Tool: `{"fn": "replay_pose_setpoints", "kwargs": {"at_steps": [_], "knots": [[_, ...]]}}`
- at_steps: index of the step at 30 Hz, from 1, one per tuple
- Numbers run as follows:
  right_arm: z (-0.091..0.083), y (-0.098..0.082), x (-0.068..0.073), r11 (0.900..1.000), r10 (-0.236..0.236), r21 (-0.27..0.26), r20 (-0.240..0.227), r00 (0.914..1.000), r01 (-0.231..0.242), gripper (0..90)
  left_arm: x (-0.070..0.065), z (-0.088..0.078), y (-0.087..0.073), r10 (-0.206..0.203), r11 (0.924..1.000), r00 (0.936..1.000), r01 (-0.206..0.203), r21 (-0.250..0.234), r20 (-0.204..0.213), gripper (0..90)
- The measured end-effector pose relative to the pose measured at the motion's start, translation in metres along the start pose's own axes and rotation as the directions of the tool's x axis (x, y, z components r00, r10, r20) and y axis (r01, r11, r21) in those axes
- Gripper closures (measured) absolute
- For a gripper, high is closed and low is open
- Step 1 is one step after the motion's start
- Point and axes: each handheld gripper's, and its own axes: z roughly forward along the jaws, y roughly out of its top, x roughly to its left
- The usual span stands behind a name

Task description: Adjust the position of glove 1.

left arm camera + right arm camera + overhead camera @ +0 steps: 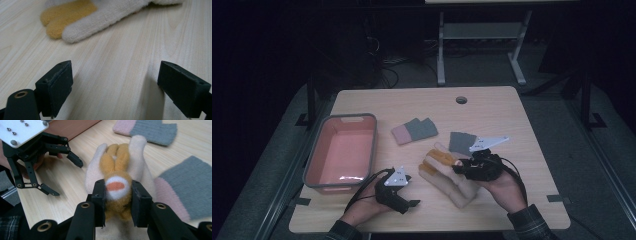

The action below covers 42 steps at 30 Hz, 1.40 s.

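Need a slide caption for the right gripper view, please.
Right claw shut on a mustard-and-cream glove; the left claw waits open nearby.

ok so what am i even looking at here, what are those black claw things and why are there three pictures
A person sits at a wooden table holding a black two-jaw gripper in each hand. One picture looks down from above; the other two come from cameras riding on each gripper. The left gripper is open, holding nothing, resting low over bare wood. The right gripper is shut on a yellow-and-cream glove with an orange tip. Also on the table: a pink bin and two grey-and-pink knitted pieces.
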Motion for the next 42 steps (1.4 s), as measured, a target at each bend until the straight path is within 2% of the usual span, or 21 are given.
{"fn": "replay_pose_setpoints", "kwargs": {"at_steps": [10, 14, 16, 21, 33, 35, 38, 42], "knots": [[0.023, 0.001, 0.009, 0.999, 0.02, 0.041, -0.003, 0.9998, -0.02, 68.4, 0.001, 0.0, 0.0, 0.009, 1.0, 1.0, -0.009, 0.001, -0.003, 12.3], [0.031, -0.001, 0.01, 0.998, 0.002, 0.068, 0.01, 0.9999, -0.003, 68.4, 0.001, 0.0, 0.0, 0.009, 1.0, 1.0, -0.009, 0.003, -0.002, 12.3], [0.033, -0.002, 0.01, 0.997, 0.011, 0.076, 0.009, 0.9999, -0.012, 68.4, 0.001, 0.0, 0.0, 0.012, 0.9999, 0.9999, -0.012, 0.003, -0.003, 12.3], [0.04, -0.005, 0.012, 0.996, 0.0, 0.092, 0.009, 1.0, -0.001, 68.3, 0.001, 0.0, 0.0, 0.009, 1.0, 1.0, -0.009, 0.0, -0.003, 12.3], [0.058, -0.012, 0.013, 0.99, -0.013, 0.142, 0.04, 0.9991, 0.007, 67.7, 0.0, 0.0, 0.0, 0.009, 1.0, 1.0, -0.009, -0.001, -0.004, 12.3], [0.059, -0.013, 0.012, 0.99, -0.011, 0.143, 0.036, 0.9993, 0.005, 65.9, 0.0, 0.0, 0.0, 0.009, 1.0, 1.0, -0.009, 0.0, -0.003, 12.3], [0.057, -0.013, 0.011, 0.99, -0.028, 0.14, 0.025, 0.9993, 0.024, 57.9, 0.001, 0.0, 0.0, 0.01, 0.9999, 0.9999, -0.01, 0.0, -0.002, 12.3], [0.044, -0.01, 0.011, 0.994, -0.051, 0.093, 0.019, 0.9985, 0.049, 48.2, 0.001, 0.0, 0.0, 0.006, 1.0, 1.0, -0.006, -0.007, 0.001, 12.3]]}}
